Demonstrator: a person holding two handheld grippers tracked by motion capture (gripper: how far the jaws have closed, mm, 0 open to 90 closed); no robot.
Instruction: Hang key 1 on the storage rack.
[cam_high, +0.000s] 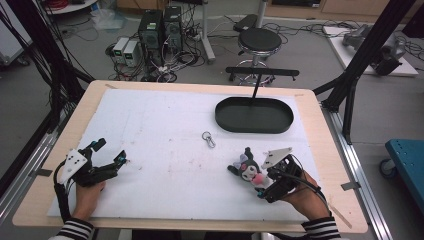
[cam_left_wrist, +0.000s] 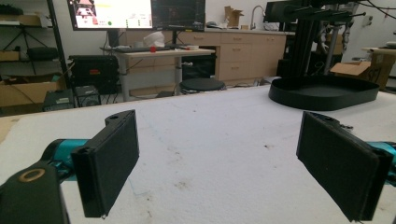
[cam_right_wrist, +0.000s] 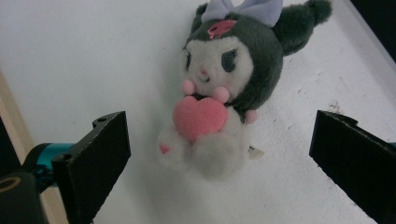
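A dark plush toy (cam_high: 246, 170) with a lilac bow and a pink heart lies on the white mat (cam_high: 165, 130) at the front right. My right gripper (cam_high: 265, 184) is open just to its right, jaws pointing at it. In the right gripper view the plush toy (cam_right_wrist: 224, 70) lies on its back, its lower half between the wide-apart jaws of the right gripper (cam_right_wrist: 224, 161), touching neither. My left gripper (cam_high: 110, 152) stands open at the front left, holding nothing. In the left gripper view the left gripper (cam_left_wrist: 217, 163) has only bare mat between its jaws.
A small metal clasp (cam_high: 208, 138) lies mid-table. A black oval tray (cam_high: 227, 120) with an upright post and crossbar (cam_high: 262, 72) stands at the back right; the tray (cam_left_wrist: 322, 95) is far ahead of the left gripper. A stool (cam_high: 259, 41) and computers (cam_high: 160, 27) stand beyond the table.
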